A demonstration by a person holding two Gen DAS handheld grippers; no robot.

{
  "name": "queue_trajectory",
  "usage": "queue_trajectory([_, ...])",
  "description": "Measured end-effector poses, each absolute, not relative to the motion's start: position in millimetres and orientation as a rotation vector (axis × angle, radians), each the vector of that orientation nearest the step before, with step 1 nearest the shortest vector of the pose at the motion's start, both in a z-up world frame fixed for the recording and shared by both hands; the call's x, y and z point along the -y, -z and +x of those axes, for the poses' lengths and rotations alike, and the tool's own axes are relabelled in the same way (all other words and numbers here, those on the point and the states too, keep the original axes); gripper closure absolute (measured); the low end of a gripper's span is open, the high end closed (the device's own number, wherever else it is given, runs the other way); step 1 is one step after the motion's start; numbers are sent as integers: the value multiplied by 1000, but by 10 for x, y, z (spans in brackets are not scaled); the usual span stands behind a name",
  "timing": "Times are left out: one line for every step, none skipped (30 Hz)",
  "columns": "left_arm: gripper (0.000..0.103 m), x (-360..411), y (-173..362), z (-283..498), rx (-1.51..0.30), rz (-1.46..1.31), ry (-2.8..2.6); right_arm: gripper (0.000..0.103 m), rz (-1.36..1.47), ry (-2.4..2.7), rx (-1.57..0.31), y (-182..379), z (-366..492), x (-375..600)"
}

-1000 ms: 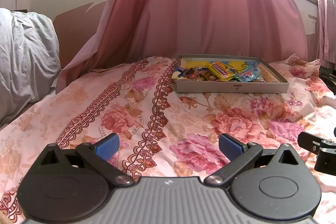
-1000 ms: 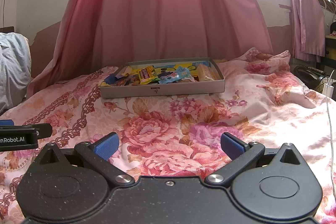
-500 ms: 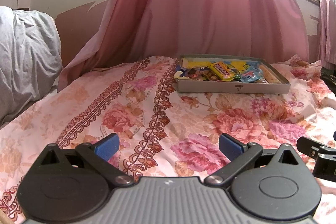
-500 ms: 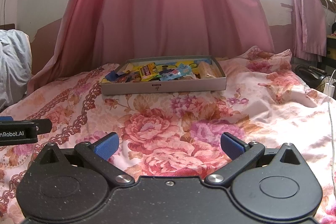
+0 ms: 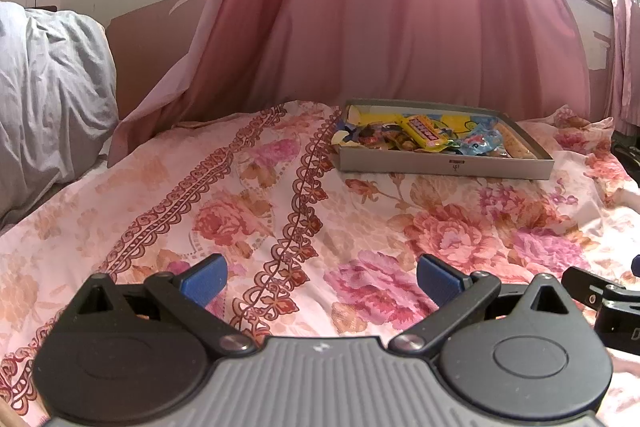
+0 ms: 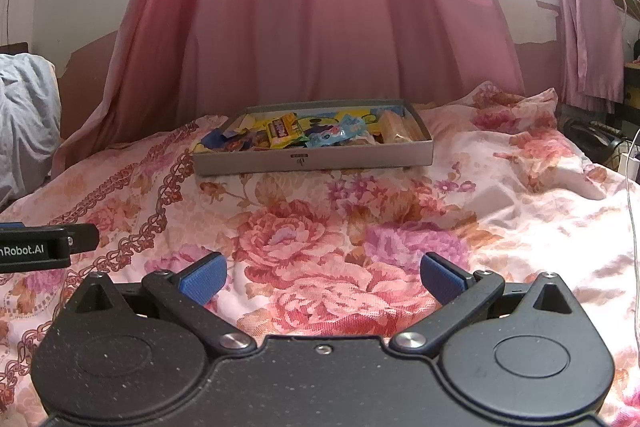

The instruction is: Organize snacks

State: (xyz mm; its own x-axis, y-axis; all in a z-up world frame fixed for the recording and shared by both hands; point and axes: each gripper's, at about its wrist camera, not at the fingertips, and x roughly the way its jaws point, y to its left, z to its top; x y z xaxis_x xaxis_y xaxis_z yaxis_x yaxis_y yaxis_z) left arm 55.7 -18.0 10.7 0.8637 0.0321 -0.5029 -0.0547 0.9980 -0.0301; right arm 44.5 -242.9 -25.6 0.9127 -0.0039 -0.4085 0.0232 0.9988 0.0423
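The snacks (image 6: 308,135) lie all in a heap inside a flat grey box (image 6: 312,158) on the flowery bed (image 6: 320,227), in the middle of the right wrist picture and to the upper right in the left one. Both tools sit low at the bottom of their pictures, well apart from the box, with nothing in them. The left tool (image 5: 320,277) and the right tool (image 6: 322,277) have their blue pads spread wide, I think so that each is ready to pick up a snack.

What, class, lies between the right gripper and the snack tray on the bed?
Nothing visible: only bare floral bedspread lies between the open right gripper and the snack tray; the left gripper sits off to the side.
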Motion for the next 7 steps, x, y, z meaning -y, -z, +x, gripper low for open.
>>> queue_trajectory([0, 179, -100, 562, -531, -46, -43, 1, 47, 15, -422, 258, 449, 2431])
queue_trajectory([0, 183, -91, 562, -535, -49, -41, 1, 47, 16, -423, 260, 450, 2433])
queue_trajectory([0, 184, -84, 564, -539, -52, -42, 1, 47, 16, -424, 264, 450, 2436])
queue_trajectory([0, 185, -78, 565, -542, -54, -43, 1, 48, 16, -426, 268, 451, 2437])
queue_trajectory([0, 188, -74, 563, -544, -55, -42, 1, 49, 16, -428, 269, 451, 2441])
queue_trajectory([0, 190, -71, 566, -548, -55, -41, 1, 50, 16, -429, 270, 453, 2442])
queue_trajectory([0, 195, -69, 563, -550, -55, -42, 1, 51, 17, -430, 271, 457, 2442])
